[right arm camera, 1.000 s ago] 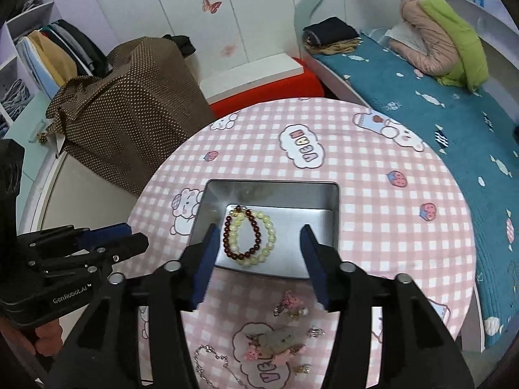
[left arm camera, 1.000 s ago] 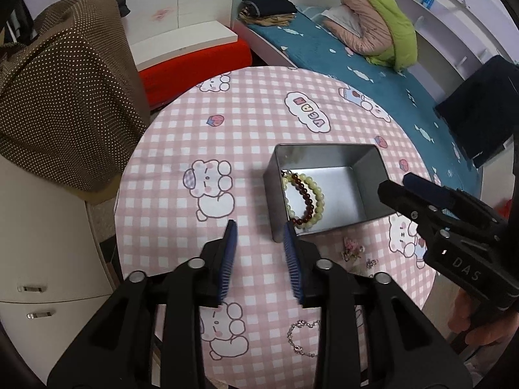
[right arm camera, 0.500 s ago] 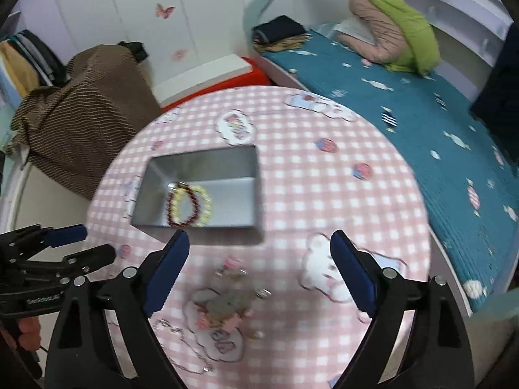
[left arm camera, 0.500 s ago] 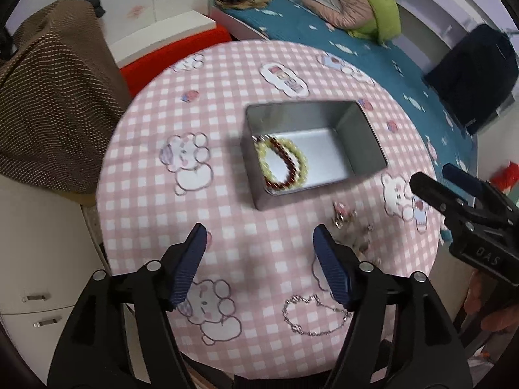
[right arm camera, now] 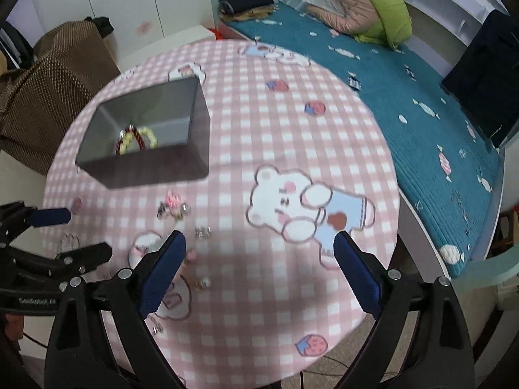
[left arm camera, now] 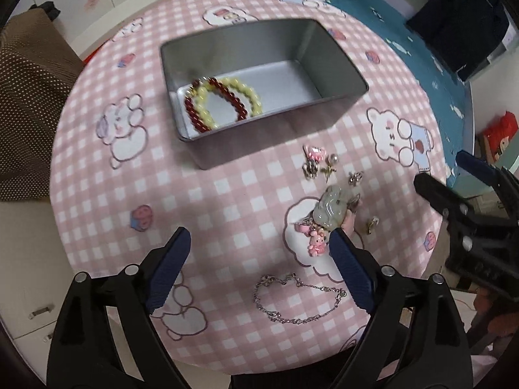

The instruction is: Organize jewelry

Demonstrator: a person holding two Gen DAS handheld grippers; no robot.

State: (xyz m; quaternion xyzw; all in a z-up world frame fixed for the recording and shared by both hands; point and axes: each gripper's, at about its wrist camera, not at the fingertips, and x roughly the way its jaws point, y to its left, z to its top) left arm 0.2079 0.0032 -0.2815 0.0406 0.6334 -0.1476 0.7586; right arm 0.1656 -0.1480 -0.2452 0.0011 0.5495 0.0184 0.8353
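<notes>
A grey metal box (left arm camera: 334, 48) stands on the round pink checked table (left arm camera: 97, 201); it also shows in the right wrist view (right arm camera: 152, 168). In it lie a dark red bead bracelet (left arm camera: 191, 116) and a pale yellow one (left arm camera: 249, 94). In front of the box lie small earrings (left arm camera: 313, 160), a pale green jade pendant (left arm camera: 331, 206) with pink charms, and a silver chain (left arm camera: 292, 295). My left gripper (left arm camera: 259, 265) is open and empty above the near table, its right finger beside the pendant. My right gripper (right arm camera: 259, 269) is open and empty over the table's right side.
A bed with a teal cover (right arm camera: 405, 74) and folded clothes runs along the right. A brown dotted cloth (right arm camera: 48, 81) covers something at the left. White cupboards stand behind. The table edge lies close below both grippers.
Both grippers have opened wide. The left one has moved closer over the loose jewellery; the right one has swung right, away from the box.
</notes>
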